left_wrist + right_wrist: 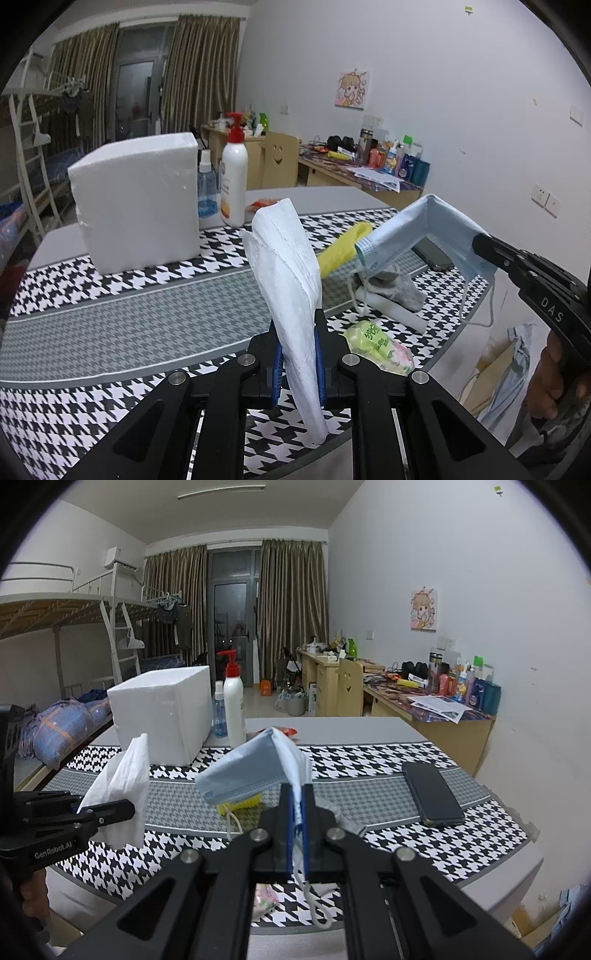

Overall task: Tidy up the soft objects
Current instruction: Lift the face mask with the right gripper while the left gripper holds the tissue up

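White, crinkled tissue [291,280] stands up limp from the left claw [298,354], clenched on its lower half above the checked worktop [110,332]. The right claw [297,812] pinches a pale blue pleated face mask [247,775] by one edge, loops dangling. Both look feather-light and floppy; I'd grip them mid-fold, firmly. A grey sock [399,286] and yellow cloth [343,247] lie beyond.

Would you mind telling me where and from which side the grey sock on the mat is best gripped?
Grip the grey sock at its loose near end, which drapes over the white roll, coming from above. It is limp, so pinching that raised fold should be easier. Both tongs are full now: left holds tissue, right holds a mask.
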Available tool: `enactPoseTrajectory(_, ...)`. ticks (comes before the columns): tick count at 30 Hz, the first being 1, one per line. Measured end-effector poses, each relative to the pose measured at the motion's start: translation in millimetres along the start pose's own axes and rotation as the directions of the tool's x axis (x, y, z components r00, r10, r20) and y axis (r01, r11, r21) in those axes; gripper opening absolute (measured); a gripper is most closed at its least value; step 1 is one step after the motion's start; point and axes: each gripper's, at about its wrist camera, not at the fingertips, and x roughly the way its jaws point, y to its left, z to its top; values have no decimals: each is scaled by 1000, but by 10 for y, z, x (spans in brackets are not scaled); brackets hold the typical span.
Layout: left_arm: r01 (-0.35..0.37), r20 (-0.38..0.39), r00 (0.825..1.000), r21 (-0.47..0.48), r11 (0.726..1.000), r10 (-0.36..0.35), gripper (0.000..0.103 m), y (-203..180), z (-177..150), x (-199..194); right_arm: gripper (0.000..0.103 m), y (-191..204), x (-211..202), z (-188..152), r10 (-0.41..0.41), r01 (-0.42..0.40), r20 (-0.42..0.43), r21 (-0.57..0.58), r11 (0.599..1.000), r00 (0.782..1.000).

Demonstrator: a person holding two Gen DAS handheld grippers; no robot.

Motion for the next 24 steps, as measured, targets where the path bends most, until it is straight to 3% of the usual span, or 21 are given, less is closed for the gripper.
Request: enactPoseTrajectory(24,-65,89,994,13,998,64,15,-15,100,-354,6,60,-194,118,46,-47,67,6,999,997)
